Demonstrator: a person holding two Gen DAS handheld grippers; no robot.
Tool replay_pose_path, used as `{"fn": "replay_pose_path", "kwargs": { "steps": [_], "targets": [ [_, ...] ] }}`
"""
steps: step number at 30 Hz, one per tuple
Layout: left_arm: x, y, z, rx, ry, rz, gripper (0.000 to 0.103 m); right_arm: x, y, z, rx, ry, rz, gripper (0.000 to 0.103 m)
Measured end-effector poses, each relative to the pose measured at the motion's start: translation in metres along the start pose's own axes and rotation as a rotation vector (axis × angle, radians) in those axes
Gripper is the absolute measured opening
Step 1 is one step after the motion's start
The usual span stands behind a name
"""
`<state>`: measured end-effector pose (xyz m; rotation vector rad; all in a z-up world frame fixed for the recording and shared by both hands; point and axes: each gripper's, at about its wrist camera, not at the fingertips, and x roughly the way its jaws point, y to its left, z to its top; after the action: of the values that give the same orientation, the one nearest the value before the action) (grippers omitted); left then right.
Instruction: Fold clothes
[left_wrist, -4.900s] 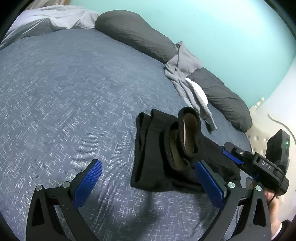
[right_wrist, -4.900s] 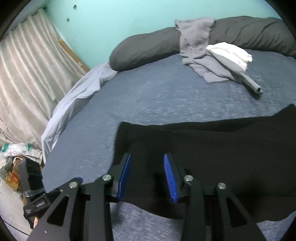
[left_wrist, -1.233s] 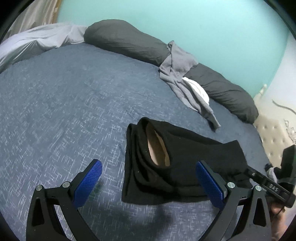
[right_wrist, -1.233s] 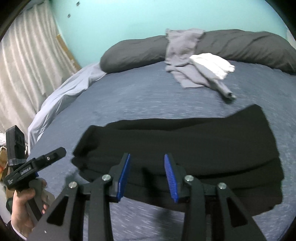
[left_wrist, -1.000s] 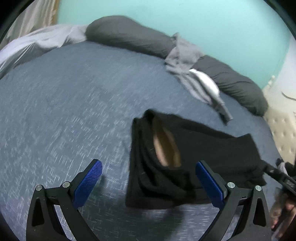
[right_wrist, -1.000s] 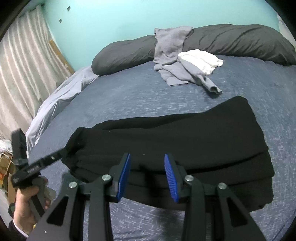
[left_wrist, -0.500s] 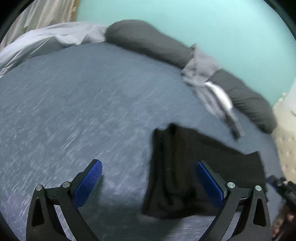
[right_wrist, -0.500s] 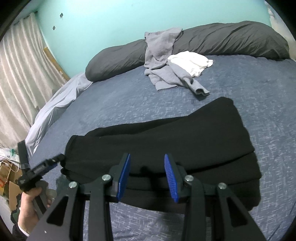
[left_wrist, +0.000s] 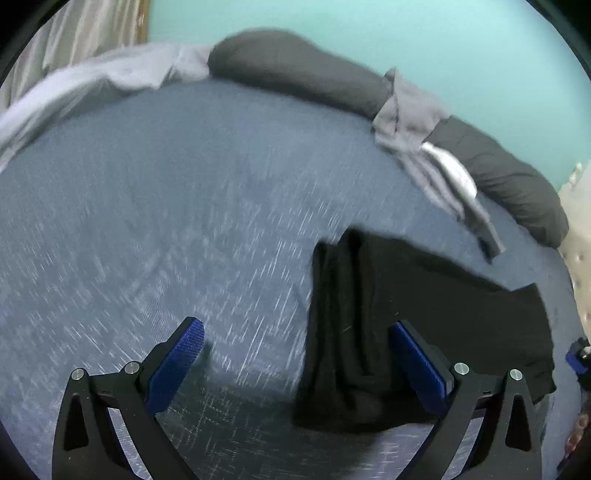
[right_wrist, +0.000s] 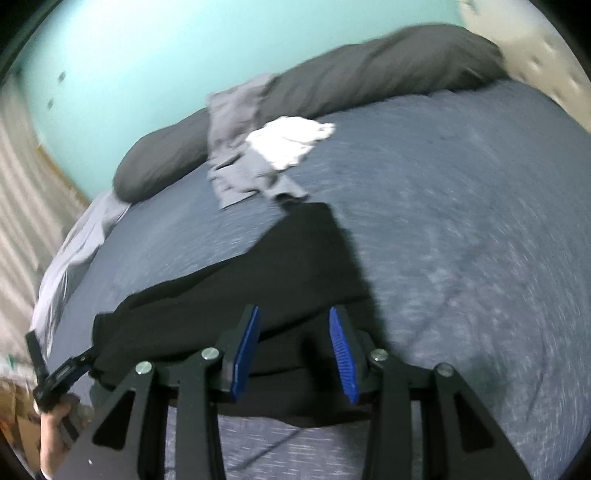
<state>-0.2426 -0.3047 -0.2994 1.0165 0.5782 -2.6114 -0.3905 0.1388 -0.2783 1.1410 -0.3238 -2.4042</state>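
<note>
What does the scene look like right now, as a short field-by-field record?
surface: bed with blue-grey cover
main item: black garment, folded in layers, lying flat
left gripper: jaws wide open, empty, above the garment's end
right gripper: jaws open, nothing visibly clamped, over the garment's near edge
waiting pile: grey clothes and white cloth against the dark pillows
image quality: motion blur in both views

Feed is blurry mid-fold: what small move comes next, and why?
Probably move on to the crumpled grey garment by the dark pillows. The black folded garment lies flat on the blue bedspread, and both the left gripper and right gripper are open and empty.
</note>
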Motion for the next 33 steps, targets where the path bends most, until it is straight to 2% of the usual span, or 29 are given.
{"fn": "replay_pose_path", "kwargs": {
  "steps": [2, 4, 9, 15, 16, 18, 20, 23, 29, 33],
  "targets": [
    [-0.009, -0.011, 0.005, 0.005, -0.030, -0.074, 0.103, 0.000, -0.008, -0.001, 0.018, 0.004, -0.006, 0.040],
    [-0.010, -0.025, 0.006, 0.020, -0.020, -0.148, 0.103, 0.001, -0.015, -0.002, 0.036, 0.009, -0.011, 0.040],
    [0.009, -0.055, -0.008, 0.100, 0.056, -0.211, 0.103, 0.010, -0.032, -0.006, 0.103, 0.049, -0.032, 0.040],
    [0.023, -0.063, -0.017, 0.144, 0.086, -0.177, 0.103, 0.029, -0.052, -0.013, 0.197, 0.097, -0.009, 0.039],
    [0.024, -0.062, -0.018, 0.141, 0.090, -0.174, 0.103, 0.029, -0.054, -0.014, 0.215, 0.100, 0.004, 0.031],
    [0.026, -0.060, -0.020, 0.136, 0.098, -0.168, 0.103, 0.030, -0.058, -0.016, 0.248, 0.104, 0.030, 0.027],
    [0.027, -0.059, -0.022, 0.136, 0.105, -0.161, 0.103, 0.028, -0.061, -0.017, 0.267, 0.098, 0.053, 0.016],
    [0.035, -0.061, -0.024, 0.155, 0.115, -0.143, 0.103, 0.024, -0.063, -0.018, 0.282, 0.083, 0.072, 0.011],
    [0.041, -0.060, -0.026, 0.159, 0.130, -0.132, 0.103, 0.011, -0.062, -0.018, 0.265, 0.040, 0.069, 0.006],
    [0.042, -0.059, -0.026, 0.160, 0.133, -0.128, 0.103, 0.005, -0.067, -0.026, 0.309, 0.033, 0.098, 0.005]
  ]
}}
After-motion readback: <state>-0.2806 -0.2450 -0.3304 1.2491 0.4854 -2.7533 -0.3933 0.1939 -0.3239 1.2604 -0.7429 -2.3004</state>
